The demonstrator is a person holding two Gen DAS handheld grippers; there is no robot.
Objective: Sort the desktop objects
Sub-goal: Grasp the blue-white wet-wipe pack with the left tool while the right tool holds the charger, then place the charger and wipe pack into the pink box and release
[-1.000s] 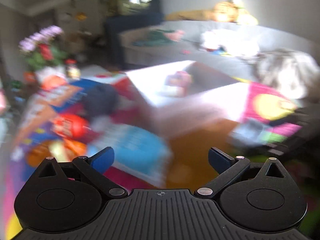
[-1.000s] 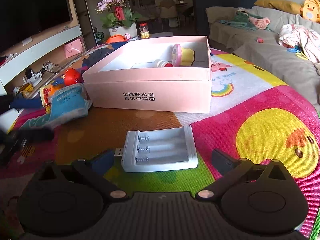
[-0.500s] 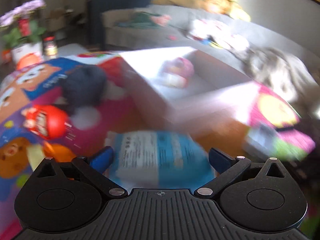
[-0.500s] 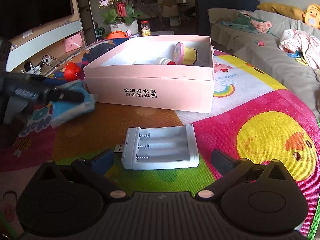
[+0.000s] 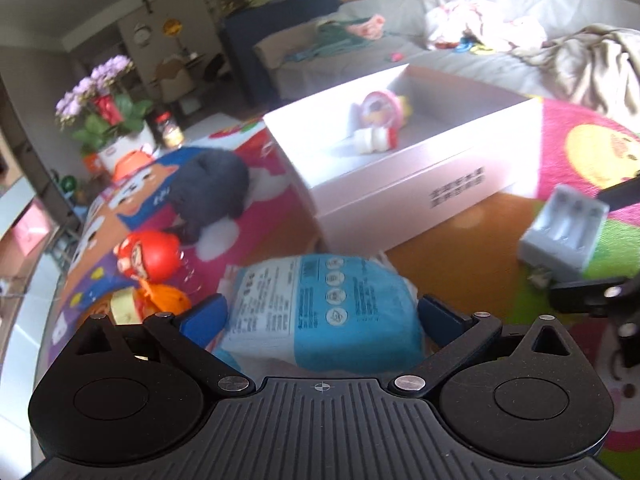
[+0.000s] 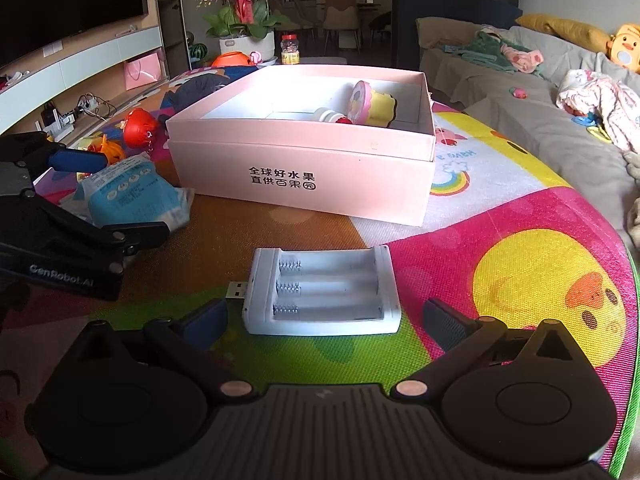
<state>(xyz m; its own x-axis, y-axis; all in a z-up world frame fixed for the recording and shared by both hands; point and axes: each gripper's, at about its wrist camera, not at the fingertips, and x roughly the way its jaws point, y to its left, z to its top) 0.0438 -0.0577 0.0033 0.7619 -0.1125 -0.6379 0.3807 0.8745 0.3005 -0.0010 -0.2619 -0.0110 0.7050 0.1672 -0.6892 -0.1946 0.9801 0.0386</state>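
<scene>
A blue and white tissue pack [image 5: 324,312] lies on the colourful mat between the open fingers of my left gripper [image 5: 320,316]; it also shows in the right wrist view [image 6: 132,194]. A white battery charger [image 6: 322,294] with a USB plug lies just ahead of my open right gripper [image 6: 324,320]; it also shows in the left wrist view [image 5: 564,232]. The pink box [image 6: 304,172] stands beyond, holding a pink and yellow toy [image 6: 372,104] and a small white bottle [image 6: 330,116].
A red round toy [image 5: 150,256], an orange toy [image 5: 160,300] and a dark cloth [image 5: 208,192] lie left of the box. A flower pot [image 6: 246,42] stands at the back. A grey sofa [image 6: 520,92] with clothes runs along the right.
My left gripper has swung in and come down around the tissue pack, which now sits between its fingers. My right gripper has hardly moved behind the charger.
</scene>
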